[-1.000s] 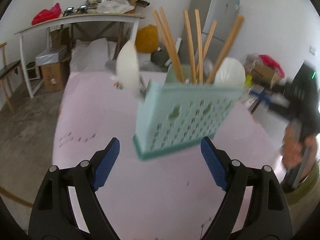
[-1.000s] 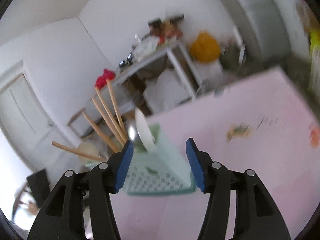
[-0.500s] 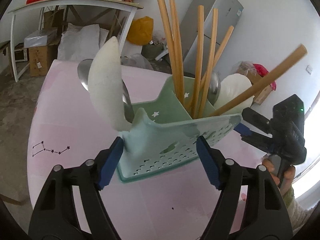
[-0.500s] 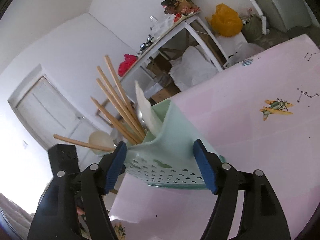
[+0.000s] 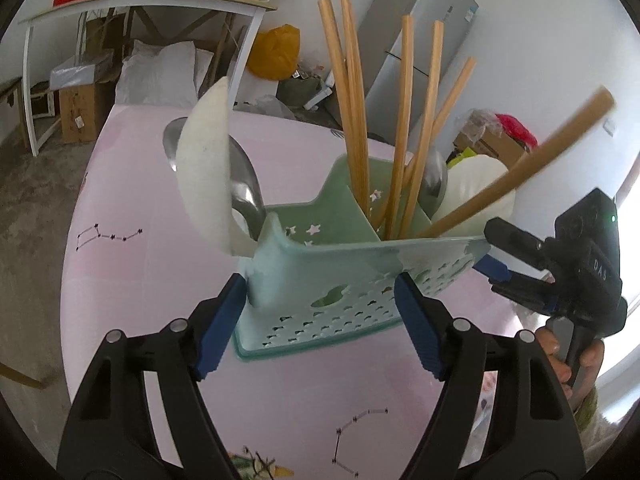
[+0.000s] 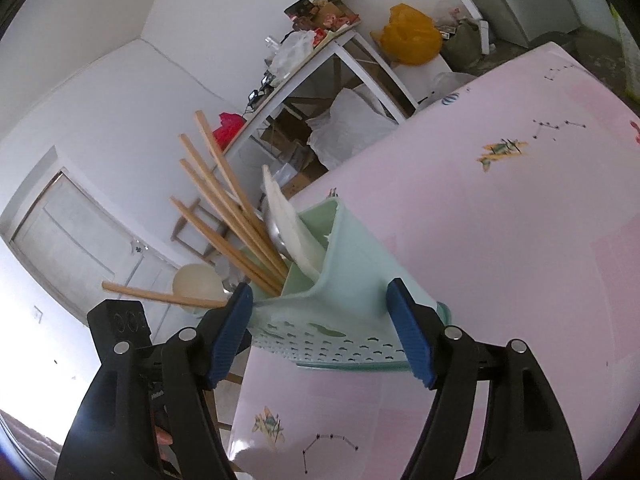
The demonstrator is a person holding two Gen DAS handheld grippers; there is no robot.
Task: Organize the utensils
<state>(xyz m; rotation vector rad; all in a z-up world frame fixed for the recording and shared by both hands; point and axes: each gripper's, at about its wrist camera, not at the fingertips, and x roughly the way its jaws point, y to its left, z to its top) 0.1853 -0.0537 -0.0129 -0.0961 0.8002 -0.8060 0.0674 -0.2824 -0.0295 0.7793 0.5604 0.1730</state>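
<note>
A mint-green perforated utensil holder (image 5: 340,280) stands on the pink table (image 5: 120,280). It holds several wooden chopsticks (image 5: 352,112), a white spoon (image 5: 206,168) and metal spoons (image 5: 244,188). My left gripper (image 5: 320,316) is open, its blue pads either side of the holder's near end. My right gripper (image 6: 320,328) is open too, its pads flanking the other end of the holder (image 6: 344,304). The right gripper also shows in the left wrist view (image 5: 560,280).
A white trestle table (image 5: 140,4) with clutter stands behind, with boxes and bags under it. A grey fridge (image 5: 420,40) and a yellow bag (image 5: 276,52) are at the back. The pink cloth carries small printed drawings (image 6: 500,148).
Both grippers have moved in close to the holder, one at each end, and now straddle it. The holder looks tilted and shifted compared with a second ago.
</note>
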